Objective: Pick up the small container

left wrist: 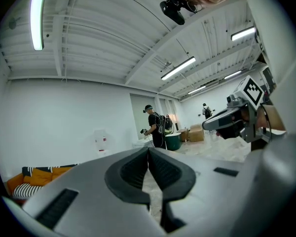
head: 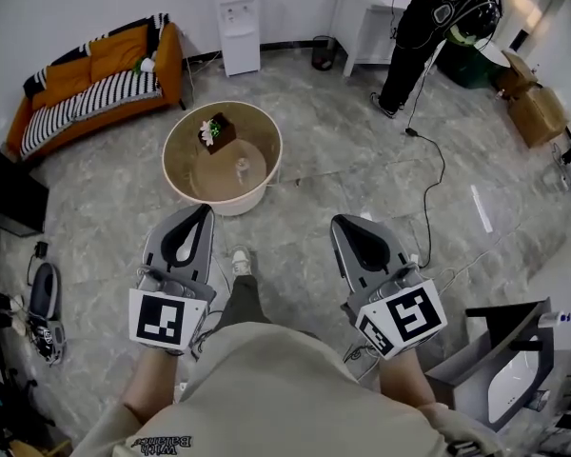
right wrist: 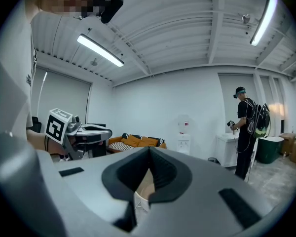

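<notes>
- Your left gripper (head: 207, 208) and right gripper (head: 339, 221) both have their jaws pressed together, with nothing between them.
- The likely target is a small dark box (head: 219, 129) with a green and white sprig on it. It sits inside the round tub (head: 219, 205) on the floor, toward the far rim and well ahead of both grippers.
- Choose one gripper, spread its jaws before you reach the tub, and come down over the rim.
- Set the jaws across the box's sides, below the sprig, so you squeeze the box and not the plant. Then lift straight up.
- A small pale object (head: 241, 167) lies nearer the tub's middle. I cannot tell what it is, so steer clear of it.
- The print on your shirt (head: 162, 443) is upside down and too blurred to read.
- The red label on the dispenser (head: 236, 12) is too small to read.
- The cubes (head: 164, 320) carry only square markers.
</notes>
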`<state>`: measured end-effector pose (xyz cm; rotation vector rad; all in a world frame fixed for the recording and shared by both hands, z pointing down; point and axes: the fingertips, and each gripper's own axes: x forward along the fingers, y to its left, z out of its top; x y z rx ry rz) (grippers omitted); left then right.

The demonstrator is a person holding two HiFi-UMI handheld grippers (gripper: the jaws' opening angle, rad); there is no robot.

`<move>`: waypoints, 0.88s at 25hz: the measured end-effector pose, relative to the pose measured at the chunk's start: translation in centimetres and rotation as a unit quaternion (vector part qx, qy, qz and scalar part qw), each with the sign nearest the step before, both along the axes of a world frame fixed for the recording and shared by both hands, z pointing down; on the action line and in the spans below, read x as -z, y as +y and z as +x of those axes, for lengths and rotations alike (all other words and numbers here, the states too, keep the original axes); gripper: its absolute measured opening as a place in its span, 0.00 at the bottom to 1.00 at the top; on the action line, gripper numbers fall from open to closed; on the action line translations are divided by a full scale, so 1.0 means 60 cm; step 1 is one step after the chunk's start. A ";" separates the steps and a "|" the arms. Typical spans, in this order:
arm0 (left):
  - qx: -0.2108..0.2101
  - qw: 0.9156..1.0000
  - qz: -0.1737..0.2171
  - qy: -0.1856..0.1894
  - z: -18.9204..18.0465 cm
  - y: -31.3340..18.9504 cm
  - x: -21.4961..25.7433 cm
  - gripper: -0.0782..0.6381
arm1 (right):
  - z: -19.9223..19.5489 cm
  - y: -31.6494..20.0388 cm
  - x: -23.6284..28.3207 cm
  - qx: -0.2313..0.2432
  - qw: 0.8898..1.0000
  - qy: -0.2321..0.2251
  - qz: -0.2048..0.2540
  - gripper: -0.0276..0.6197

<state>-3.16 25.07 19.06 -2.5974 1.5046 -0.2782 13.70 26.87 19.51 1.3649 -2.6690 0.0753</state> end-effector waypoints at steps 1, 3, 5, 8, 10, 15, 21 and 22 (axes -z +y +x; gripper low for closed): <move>-0.001 1.000 -0.001 -0.002 -0.004 -0.014 -0.003 0.12 | -0.004 -0.013 -0.002 0.000 1.000 0.000 -0.002 0.03; -0.004 1.000 -0.002 -0.001 -0.013 -0.046 -0.004 0.12 | -0.013 -0.042 -0.004 -0.002 1.000 0.003 -0.006 0.03; -0.005 1.000 -0.004 0.006 -0.022 -0.081 -0.004 0.12 | -0.023 -0.075 -0.006 -0.003 1.000 0.005 -0.011 0.03; -0.013 1.000 -0.013 0.010 -0.036 -0.137 -0.011 0.12 | -0.037 -0.131 -0.008 -0.010 1.000 0.006 -0.022 0.03; -0.017 0.999 -0.025 0.011 -0.048 -0.178 -0.016 0.12 | -0.051 -0.172 -0.011 -0.014 0.999 0.008 -0.030 0.03; -0.024 0.999 -0.033 0.005 -0.094 -0.296 -0.019 0.12 | -0.101 -0.283 -0.005 -0.012 0.999 0.010 -0.037 0.03; -0.041 0.999 -0.026 -0.003 -0.156 -0.429 -0.009 0.12 | -0.160 -0.421 0.020 -0.025 0.999 0.024 -0.022 0.03; -0.042 0.999 -0.025 -0.005 -0.163 -0.448 -0.010 0.12 | -0.170 -0.443 0.024 -0.024 0.999 0.027 -0.020 0.03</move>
